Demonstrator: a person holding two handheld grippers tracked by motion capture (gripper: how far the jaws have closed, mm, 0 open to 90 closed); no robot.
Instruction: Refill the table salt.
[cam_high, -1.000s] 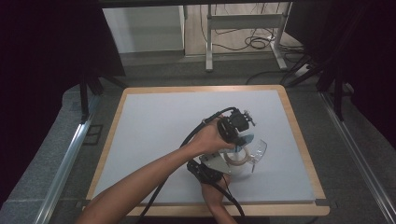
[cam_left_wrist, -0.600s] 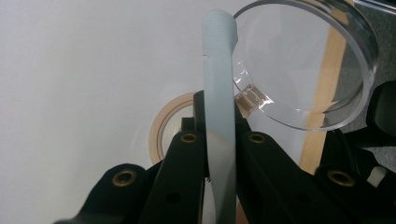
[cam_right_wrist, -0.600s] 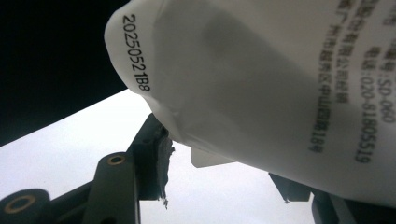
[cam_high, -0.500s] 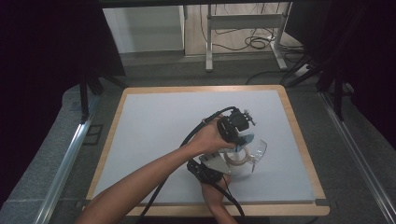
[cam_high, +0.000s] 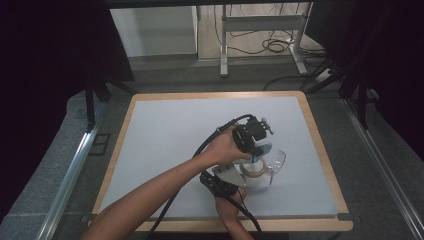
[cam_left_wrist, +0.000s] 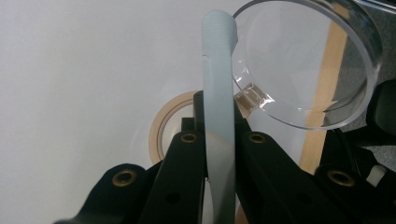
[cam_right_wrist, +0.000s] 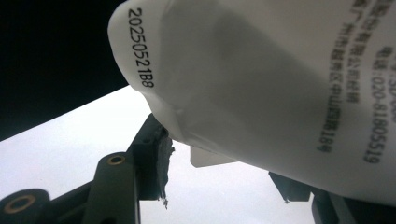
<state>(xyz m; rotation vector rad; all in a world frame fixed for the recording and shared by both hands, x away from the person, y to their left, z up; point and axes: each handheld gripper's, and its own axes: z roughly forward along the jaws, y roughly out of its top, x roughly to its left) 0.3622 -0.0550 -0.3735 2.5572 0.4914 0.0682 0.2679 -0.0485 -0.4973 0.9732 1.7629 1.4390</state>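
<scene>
Left gripper (cam_left_wrist: 219, 154) clamped tight on a pale blue strip (cam_left_wrist: 218, 93), rising straight from between the jaws. Clear lid (cam_left_wrist: 308, 60) touching the strip just beyond, to its right; tape ring (cam_left_wrist: 163, 128) flat on the worktop (cam_left_wrist: 84, 93) behind, to its left. Right gripper (cam_right_wrist: 215, 163) about half closed on a white tub (cam_right_wrist: 280, 74), printed side up, wedged between the jaws.
</scene>
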